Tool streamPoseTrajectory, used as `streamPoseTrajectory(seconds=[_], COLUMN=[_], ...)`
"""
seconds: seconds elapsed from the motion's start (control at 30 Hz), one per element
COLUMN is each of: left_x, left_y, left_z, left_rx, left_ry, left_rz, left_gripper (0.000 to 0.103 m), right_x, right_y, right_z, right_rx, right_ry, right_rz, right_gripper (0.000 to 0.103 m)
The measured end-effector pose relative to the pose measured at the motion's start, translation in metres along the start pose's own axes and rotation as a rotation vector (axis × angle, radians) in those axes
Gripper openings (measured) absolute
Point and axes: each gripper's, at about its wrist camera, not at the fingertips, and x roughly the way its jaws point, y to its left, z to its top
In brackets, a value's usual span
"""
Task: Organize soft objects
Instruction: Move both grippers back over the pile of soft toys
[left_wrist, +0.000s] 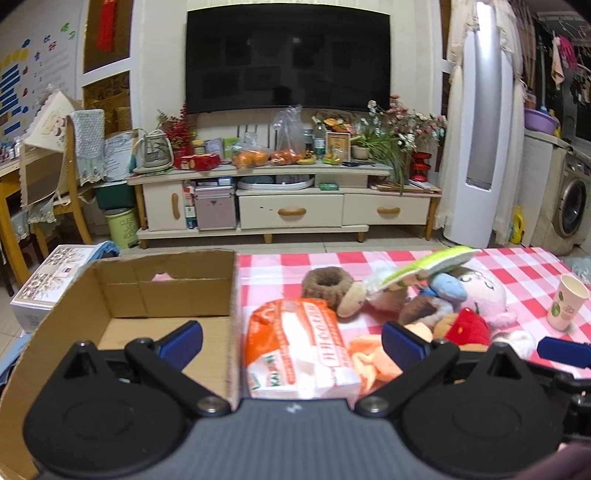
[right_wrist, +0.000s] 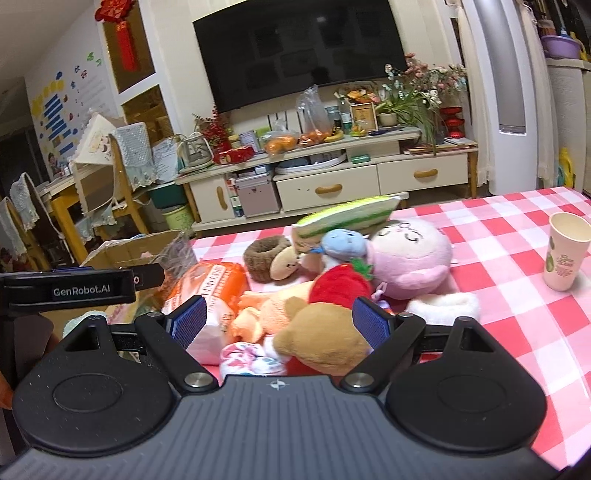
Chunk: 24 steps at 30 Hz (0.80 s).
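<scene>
Worktop (right_wrist: 517, 266) in red-and-white check carries a heap of soft toys beside an open cardboard box (left_wrist: 147, 295) at its left edge. A pink plush doll (right_wrist: 410, 254) tops the pile's right side, an orange tissue pack (left_wrist: 299, 347) lies nearest the box, a brown teddy bear (right_wrist: 325, 336) sits in front. Left gripper (left_wrist: 291, 341) and right gripper (right_wrist: 279, 319) both hover with fingers spread wide, grasping nothing. A paper cup (right_wrist: 565, 251) stands apart at right.

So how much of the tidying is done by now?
Hardly any. The cardboard box looks nearly empty. Both tools, left and right, are open and hold nothing. The orange packet, brown bear, pink doll and others lie on the checked tablecloth.
</scene>
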Motion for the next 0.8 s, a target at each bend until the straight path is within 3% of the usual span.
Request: streamPoseTrajectory(seconds=[0.8], left_x=[0.012], left_y=[-0.074], left_z=[-0.018], left_rx=[0.137], left_ry=[0.042], left_rz=[-0.110], left_gripper=[0.102], right_x=[-0.013], right_y=[-0.040], right_z=[-0.016], right_rx=[0.117], right_ry=[-0.008], right_rz=[-0.128], right_gripper=[0.103])
